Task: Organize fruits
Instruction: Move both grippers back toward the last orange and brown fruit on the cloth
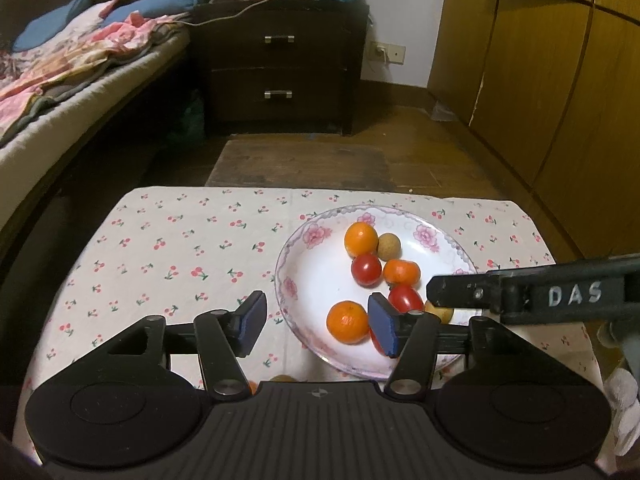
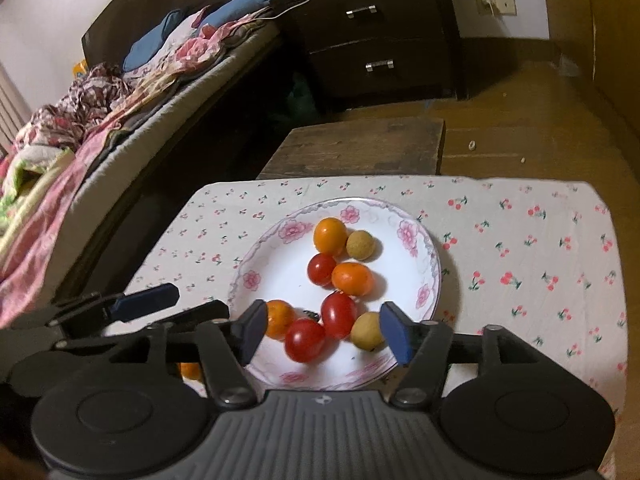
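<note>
A white floral plate (image 1: 308,280) (image 2: 276,264) sits on the cherry-print cloth and holds several fruits: oranges (image 1: 347,322) (image 2: 330,236), red tomatoes (image 1: 366,269) (image 2: 339,314) and tan longans (image 1: 389,246) (image 2: 366,330). My left gripper (image 1: 318,324) is open and empty, its right finger over the plate's near-left rim. My right gripper (image 2: 322,334) is open and empty, over the plate's near edge, its jaws either side of the front fruits. In the left wrist view the right gripper's finger (image 1: 460,292) reaches in from the right. An orange (image 2: 191,370) lies on the cloth left of the plate.
The small table with the cloth (image 1: 168,248) ends at a far edge, with a dark wooden bench (image 1: 300,168) beyond it. A bed (image 1: 80,72) lies at the left, a dark nightstand (image 1: 280,68) behind, and wooden wardrobes (image 1: 540,80) at the right.
</note>
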Demonstrator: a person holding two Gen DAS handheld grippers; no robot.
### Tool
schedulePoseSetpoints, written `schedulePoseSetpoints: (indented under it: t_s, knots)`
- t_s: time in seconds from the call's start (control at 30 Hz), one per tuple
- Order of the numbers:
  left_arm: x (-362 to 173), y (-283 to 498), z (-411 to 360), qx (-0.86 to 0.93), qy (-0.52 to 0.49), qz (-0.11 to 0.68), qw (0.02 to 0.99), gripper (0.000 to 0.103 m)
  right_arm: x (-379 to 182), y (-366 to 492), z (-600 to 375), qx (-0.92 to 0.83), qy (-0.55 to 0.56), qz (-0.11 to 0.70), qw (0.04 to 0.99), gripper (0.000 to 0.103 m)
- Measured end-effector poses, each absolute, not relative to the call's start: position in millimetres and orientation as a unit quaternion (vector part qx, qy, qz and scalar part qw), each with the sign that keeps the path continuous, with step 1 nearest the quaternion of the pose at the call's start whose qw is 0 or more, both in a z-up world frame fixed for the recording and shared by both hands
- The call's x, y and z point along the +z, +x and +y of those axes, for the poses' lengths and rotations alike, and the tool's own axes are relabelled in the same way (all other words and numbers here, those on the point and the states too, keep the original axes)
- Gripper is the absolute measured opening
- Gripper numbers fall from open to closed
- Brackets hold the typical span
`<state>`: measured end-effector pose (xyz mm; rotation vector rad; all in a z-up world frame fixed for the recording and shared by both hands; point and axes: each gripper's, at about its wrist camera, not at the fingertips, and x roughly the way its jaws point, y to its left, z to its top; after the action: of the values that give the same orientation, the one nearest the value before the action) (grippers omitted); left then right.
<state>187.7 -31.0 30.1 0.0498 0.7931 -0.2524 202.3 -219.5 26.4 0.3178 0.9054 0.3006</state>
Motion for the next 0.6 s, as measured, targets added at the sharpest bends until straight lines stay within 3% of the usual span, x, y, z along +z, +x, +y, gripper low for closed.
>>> schedulePoseSetpoints:
  t_s: [0.1,0.6]
  knots:
    - [31.2,181.9,-29.5,-0.123,0.026,0.384,0.915,0.065,32.0,199.8,-216.9,0.146,0.151,0.427,0.879,0.071]
    - [15.8,163.7,18.3,-0.078,0.010,0.412,0.908,0.065,38.9,175.9,-192.2,0.184,0.123,0.416,0.882,0.071]
